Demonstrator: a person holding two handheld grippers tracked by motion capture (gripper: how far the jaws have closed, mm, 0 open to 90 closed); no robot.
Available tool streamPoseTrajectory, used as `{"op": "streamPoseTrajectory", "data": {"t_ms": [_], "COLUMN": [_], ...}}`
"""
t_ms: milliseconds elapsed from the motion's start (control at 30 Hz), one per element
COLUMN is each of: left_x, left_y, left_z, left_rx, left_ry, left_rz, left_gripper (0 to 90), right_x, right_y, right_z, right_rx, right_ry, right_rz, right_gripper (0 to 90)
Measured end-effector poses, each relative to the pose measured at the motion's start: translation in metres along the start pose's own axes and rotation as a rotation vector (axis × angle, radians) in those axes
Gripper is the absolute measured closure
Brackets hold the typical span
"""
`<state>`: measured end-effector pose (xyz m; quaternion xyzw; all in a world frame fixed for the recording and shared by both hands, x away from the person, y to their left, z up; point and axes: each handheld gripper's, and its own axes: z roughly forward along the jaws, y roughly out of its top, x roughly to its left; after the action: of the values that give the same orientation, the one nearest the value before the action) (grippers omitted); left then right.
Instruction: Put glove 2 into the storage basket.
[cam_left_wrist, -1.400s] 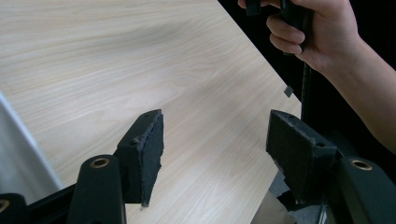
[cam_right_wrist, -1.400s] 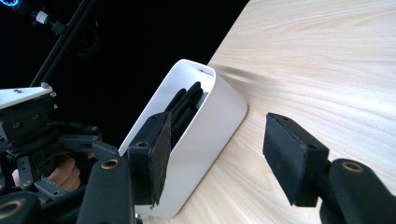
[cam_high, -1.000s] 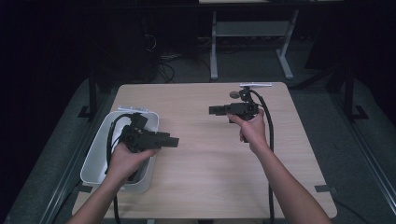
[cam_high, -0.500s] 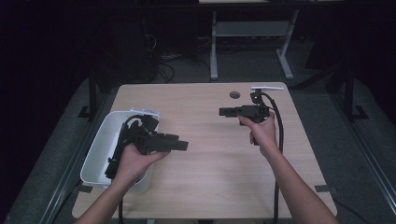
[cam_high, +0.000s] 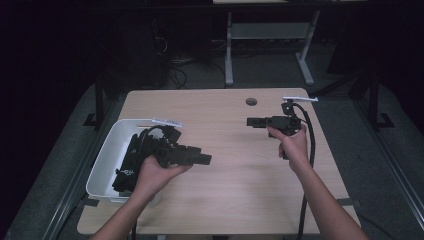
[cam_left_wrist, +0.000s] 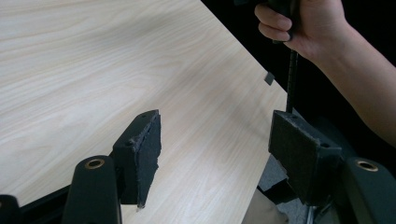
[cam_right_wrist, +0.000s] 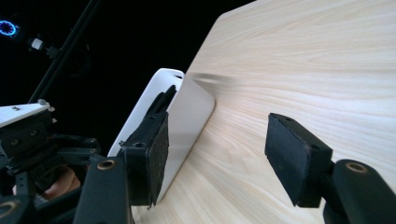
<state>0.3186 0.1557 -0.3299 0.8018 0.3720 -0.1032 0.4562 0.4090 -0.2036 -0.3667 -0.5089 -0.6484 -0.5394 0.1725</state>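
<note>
My left gripper (cam_high: 204, 159) hovers over the table's left half, just right of a white bin (cam_high: 114, 145), pointing right. In the left gripper view its jaws (cam_left_wrist: 217, 154) stand open with nothing between them, bare wood below. My right gripper (cam_high: 251, 121) is held above the right half of the table, pointing left. Its jaws (cam_right_wrist: 219, 154) are open and empty in the right gripper view, facing the white bin (cam_right_wrist: 187, 116). Dark items (cam_high: 131, 162) lie in the bin; what they are I cannot tell.
The light wooden table (cam_high: 235, 195) has a round cable hole (cam_high: 251, 101) near its far edge. A cable (cam_high: 311, 150) trails from the right gripper along the forearm. Dark floor and a metal desk frame (cam_high: 229, 50) lie beyond the table.
The left gripper has moved right, off the bin and out over the table. The right gripper has shifted slightly right and nearer. Both stayed open.
</note>
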Motion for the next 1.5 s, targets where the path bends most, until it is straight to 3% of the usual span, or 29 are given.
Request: {"op": "streamPoseTrajectory", "data": {"t_ms": [800, 1500], "left_x": [-0.011, -0.009], "left_y": [-0.002, -0.006], "left_z": [0.042, 0.064], "left_rx": [0.042, 0.059], "left_ry": [-0.031, -0.048], "left_rz": [0.009, 0.006], "left_gripper": [34.0, 31.8], "right_x": [-0.039, -0.063], "right_y": [-0.022, -0.040], "right_z": [-0.039, -0.056], "right_rx": [-0.037, -0.040], "right_ry": [-0.035, -0.053], "right_rz": [0.071, 0.105], "right_gripper": [38.5, 38.0]}}
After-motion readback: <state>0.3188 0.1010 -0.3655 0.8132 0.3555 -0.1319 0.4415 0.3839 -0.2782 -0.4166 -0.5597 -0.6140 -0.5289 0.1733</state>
